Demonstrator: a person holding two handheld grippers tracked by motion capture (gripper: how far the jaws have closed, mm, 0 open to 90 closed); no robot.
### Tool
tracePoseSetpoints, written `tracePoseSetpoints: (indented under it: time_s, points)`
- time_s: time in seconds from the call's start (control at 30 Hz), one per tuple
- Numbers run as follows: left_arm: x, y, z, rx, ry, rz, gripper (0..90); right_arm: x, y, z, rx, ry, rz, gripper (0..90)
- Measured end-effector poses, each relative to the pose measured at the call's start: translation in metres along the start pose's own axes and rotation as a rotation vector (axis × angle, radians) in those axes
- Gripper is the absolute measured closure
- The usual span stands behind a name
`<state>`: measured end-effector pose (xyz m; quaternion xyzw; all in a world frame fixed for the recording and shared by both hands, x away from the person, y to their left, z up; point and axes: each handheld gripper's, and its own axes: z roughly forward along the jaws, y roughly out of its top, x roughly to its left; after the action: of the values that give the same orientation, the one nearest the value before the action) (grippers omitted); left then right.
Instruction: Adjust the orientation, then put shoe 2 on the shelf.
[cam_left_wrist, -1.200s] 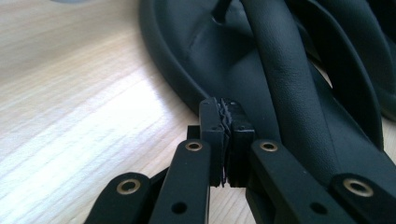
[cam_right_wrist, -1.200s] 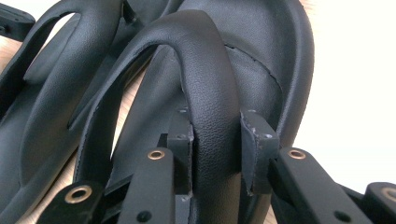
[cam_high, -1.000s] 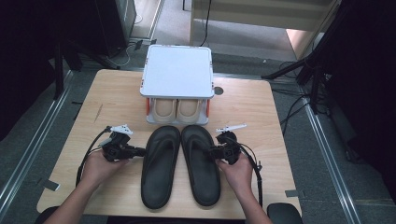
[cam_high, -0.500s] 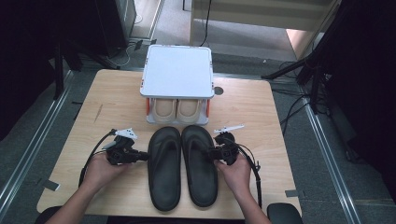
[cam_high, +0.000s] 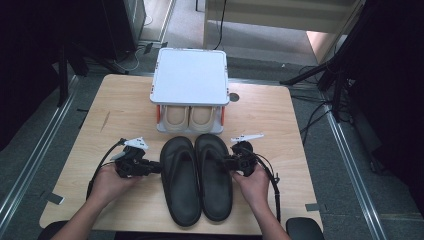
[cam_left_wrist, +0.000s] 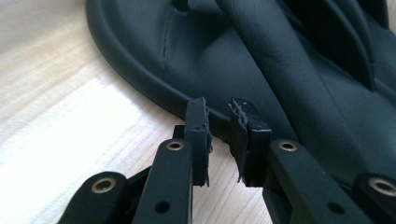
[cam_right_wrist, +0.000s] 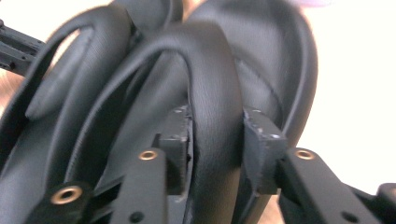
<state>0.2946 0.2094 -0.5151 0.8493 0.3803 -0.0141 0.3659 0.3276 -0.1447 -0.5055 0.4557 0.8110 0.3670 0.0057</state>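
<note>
Black sandals lie side by side on wooden counter (cam_high: 120, 110), toes toward white shoe rack (cam_high: 190, 75) — beige pair tucked on its lower shelf. Left sandal (cam_high: 179, 180) near left claw (cam_high: 154, 169): jaws just opening, slightly spread, rim of sole at their tips, pads not pressing it. Right sandal (cam_high: 214, 175) beside right claw (cam_high: 227, 162): jaws just opening too — strap runs between them, near left pad, gap at right pad. Hands grip both tools at counter's near edge.
</note>
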Motion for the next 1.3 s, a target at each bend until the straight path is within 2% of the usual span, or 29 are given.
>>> tracePoseSetpoints:
  time_s: [0.1,0.2,0.27,0.37,0.5,0.57,0.7,0.83,0.93,1.17,1.23,1.3]
  points:
    - [0.001,0.0,-0.005,-0.017,0.003,-0.007,75.4,0.002,0.002,-0.006,-0.048,-0.003,-0.037,60.3]
    - [0.003,0.0,-0.011,-0.045,0.009,-0.014,73.1,0.004,0.003,-0.011,-0.079,0.006,-0.05,56.6]
    - [0.003,0.0,-0.015,-0.059,0.015,-0.011,71.6,0.005,0.005,-0.015,-0.099,0.029,-0.047,53.7]
    - [0.004,0.0,-0.021,-0.079,0.018,-0.014,70.6,0.008,0.007,-0.019,-0.113,0.039,-0.039,49.5]
    - [0.006,0.0,-0.025,-0.087,0.033,-0.015,68.5,0.013,0.008,-0.021,-0.131,0.055,-0.056,40.4]
    - [0.007,0.0,-0.027,-0.093,0.036,-0.017,67.5,0.017,0.009,-0.023,-0.157,0.051,-0.051,40.2]
    - [0.009,0.0,-0.031,-0.108,0.038,-0.016,66.3,0.026,0.01,-0.028,-0.196,0.031,-0.11,41.9]
    - [0.009,0.0,-0.032,-0.115,0.036,-0.023,64.9,0.033,0.006,-0.029,-0.231,0.023,-0.144,44.8]
    - [0.009,0.0,-0.033,-0.122,0.03,-0.024,63.3,0.042,0.001,-0.029,-0.259,-0.026,-0.183,44.0]
    - [0.01,-0.001,-0.034,-0.12,0.04,-0.029,62.5,0.053,-0.007,-0.023,-0.219,0.017,-0.127,45.1]
    - [0.01,-0.001,-0.035,-0.125,0.038,-0.029,62.2,0.057,-0.011,-0.02,-0.208,0.018,-0.125,45.1]
    - [0.01,-0.001,-0.035,-0.135,0.039,-0.037,61.3,0.059,-0.015,-0.017,-0.198,0.016,-0.145,45.1]
